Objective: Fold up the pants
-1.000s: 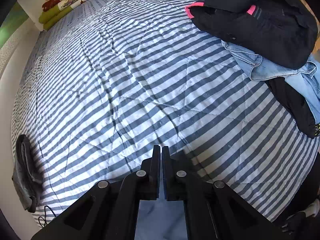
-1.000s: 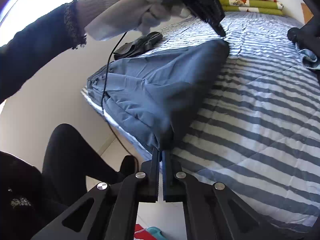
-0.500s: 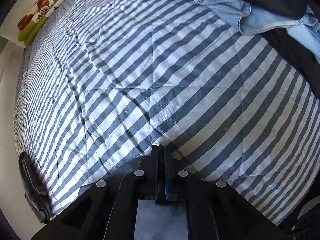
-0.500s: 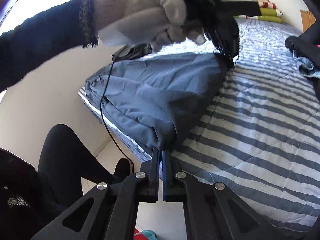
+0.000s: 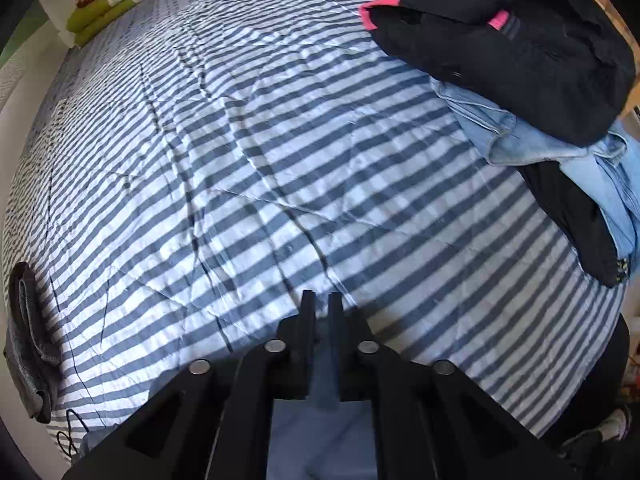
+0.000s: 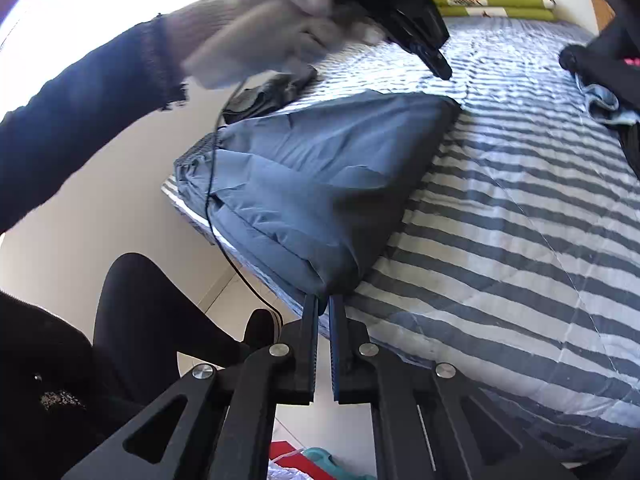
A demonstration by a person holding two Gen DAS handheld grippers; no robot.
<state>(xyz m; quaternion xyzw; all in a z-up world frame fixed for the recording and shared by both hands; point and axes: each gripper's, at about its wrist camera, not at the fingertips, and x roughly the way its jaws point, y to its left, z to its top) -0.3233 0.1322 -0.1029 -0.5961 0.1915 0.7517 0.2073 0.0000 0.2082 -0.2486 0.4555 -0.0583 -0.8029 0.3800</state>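
One pair of grey-blue pants point(image 6: 320, 184) lies folded over at the near corner of the striped bed point(image 6: 520, 240), its far corner flat on the quilt and its near corner bunched right at the tips of the right hand-held gripper point(image 6: 324, 300). That gripper's jaws are just beginning to part, yet the cloth looks pinched between them all the same. The left hand-held gripper point(image 6: 436, 66), held by a gloved hand point(image 6: 272, 36), hovers above the far corner with its jaws opening and nothing between them; from its own view the fabric lies below the fingers, clear of the tips. A heap of black and denim clothes point(image 5: 540, 80) sits well apart across the bed. As I judge it, the risk is at the bed's edge: if the near corner slips out as the right jaws part, the fold could slide off or spring open, and the dangling cable point(image 6: 216, 184) might drag across the cloth.
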